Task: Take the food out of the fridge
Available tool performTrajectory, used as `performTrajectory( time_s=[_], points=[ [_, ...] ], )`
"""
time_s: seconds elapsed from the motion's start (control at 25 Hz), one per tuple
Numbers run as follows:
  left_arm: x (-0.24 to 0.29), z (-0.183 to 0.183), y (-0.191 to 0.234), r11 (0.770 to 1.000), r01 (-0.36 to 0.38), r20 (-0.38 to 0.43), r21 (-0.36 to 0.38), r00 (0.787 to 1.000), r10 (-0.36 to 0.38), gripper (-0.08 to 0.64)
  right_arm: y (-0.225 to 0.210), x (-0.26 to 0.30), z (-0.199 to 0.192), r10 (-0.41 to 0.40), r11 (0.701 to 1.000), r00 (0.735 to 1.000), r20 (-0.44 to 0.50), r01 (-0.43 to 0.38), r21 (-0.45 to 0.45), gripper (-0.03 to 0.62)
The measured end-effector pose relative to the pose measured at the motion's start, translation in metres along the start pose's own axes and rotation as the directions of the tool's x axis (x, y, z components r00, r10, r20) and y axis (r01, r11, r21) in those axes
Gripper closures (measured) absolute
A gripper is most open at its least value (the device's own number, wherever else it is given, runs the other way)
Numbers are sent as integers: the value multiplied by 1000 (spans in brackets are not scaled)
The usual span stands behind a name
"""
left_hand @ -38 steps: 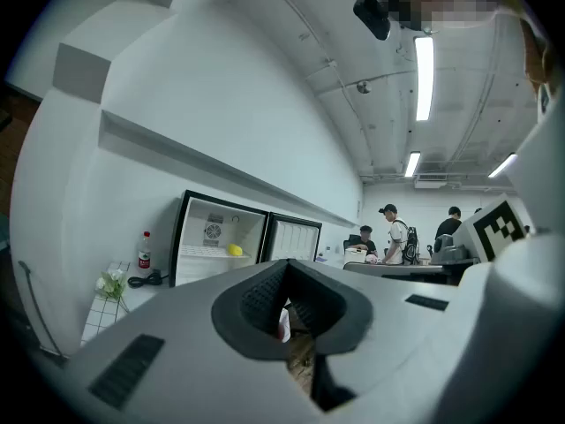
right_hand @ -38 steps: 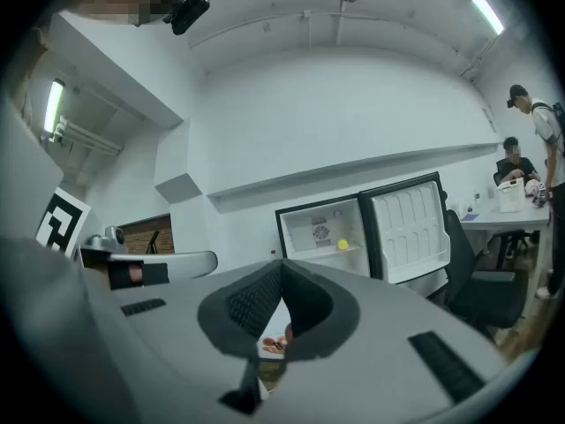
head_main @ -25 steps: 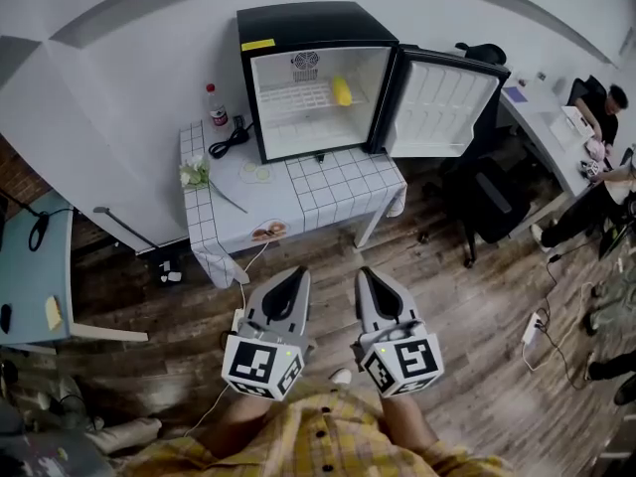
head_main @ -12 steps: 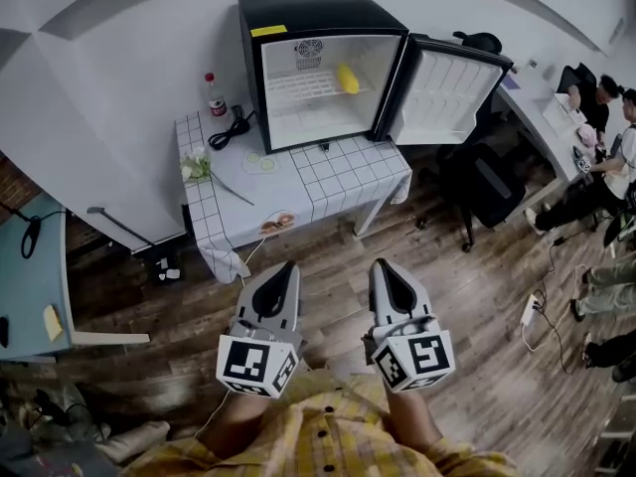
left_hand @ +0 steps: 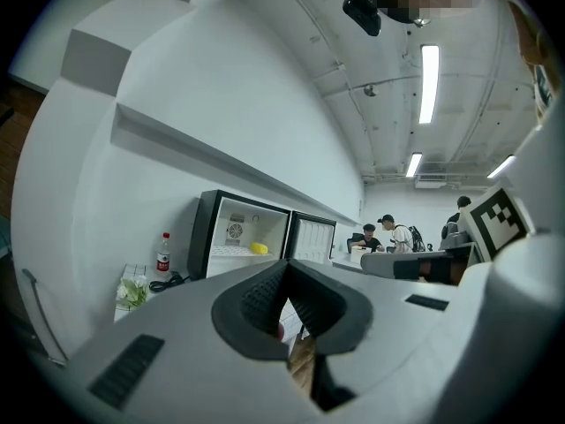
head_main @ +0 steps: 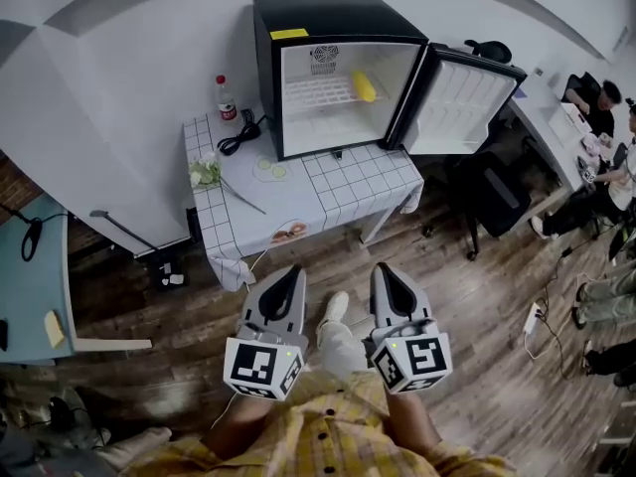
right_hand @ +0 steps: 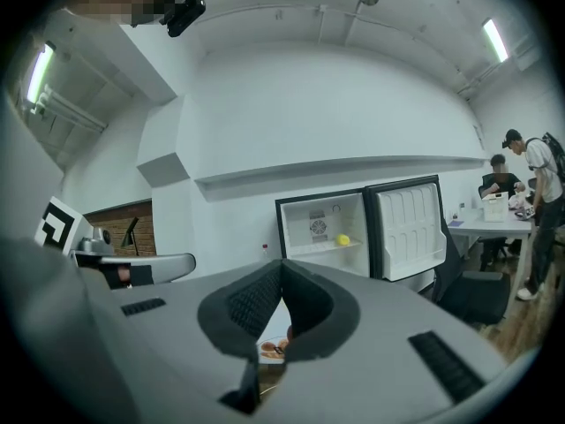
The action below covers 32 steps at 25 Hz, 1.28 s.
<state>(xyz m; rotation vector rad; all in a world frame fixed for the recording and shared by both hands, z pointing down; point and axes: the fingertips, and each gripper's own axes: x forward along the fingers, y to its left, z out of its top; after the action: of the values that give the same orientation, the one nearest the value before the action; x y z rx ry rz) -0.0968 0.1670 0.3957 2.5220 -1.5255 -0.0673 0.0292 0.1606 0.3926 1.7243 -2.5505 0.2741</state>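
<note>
A small black fridge [head_main: 328,18] stands on a low table with a white checked cloth [head_main: 348,182], its door [head_main: 462,102] swung open to the right. On its wire shelf lies a yellow piece of food [head_main: 365,88], also seen as the yellow food [left_hand: 258,248] and the yellow food [right_hand: 342,239]. My left gripper [head_main: 288,278] and right gripper [head_main: 390,274] hover over the wooden floor, well short of the table. Both point at the fridge, jaws shut, nothing between them.
On the table lie a red-labelled bottle [head_main: 227,98], a black cable [head_main: 238,135], a white flower [head_main: 207,172] and a food picture [head_main: 288,233]. A black office chair [head_main: 492,202] stands right of the table. People sit and stand at desks at the far right [head_main: 601,117].
The view has closed in on the table and fridge. My foot has stepped forward between the grippers. Both grippers stay shut and side by side.
</note>
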Motion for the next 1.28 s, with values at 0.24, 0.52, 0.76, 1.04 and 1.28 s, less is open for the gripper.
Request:
performTrajectory(
  time_s=[0.24,0.52,0.76,1.04,1.28],
  points=[
    [36,5,13,999,-2,-3,39,1000,2,555,-17,31,2,-23,1000,1000,12,23,17,586],
    [99,14,29,998,14,-2,60,1000,-13,555,-52,84,15,-40,999,999,14,40,26,586],
    [167,28,41,997,4,-11,71,1000,-3,555,-93,140,34,-35,998,999,5,34,44,586],
    [247,45,52,995,-23,-30,97,999,26,555,-143,206,52,-5,998,1000,-10,6,69,586],
    [291,51,56,994,-56,-42,92,997,60,555,-177,248,60,11,997,999,-41,-8,71,586]
  ],
)
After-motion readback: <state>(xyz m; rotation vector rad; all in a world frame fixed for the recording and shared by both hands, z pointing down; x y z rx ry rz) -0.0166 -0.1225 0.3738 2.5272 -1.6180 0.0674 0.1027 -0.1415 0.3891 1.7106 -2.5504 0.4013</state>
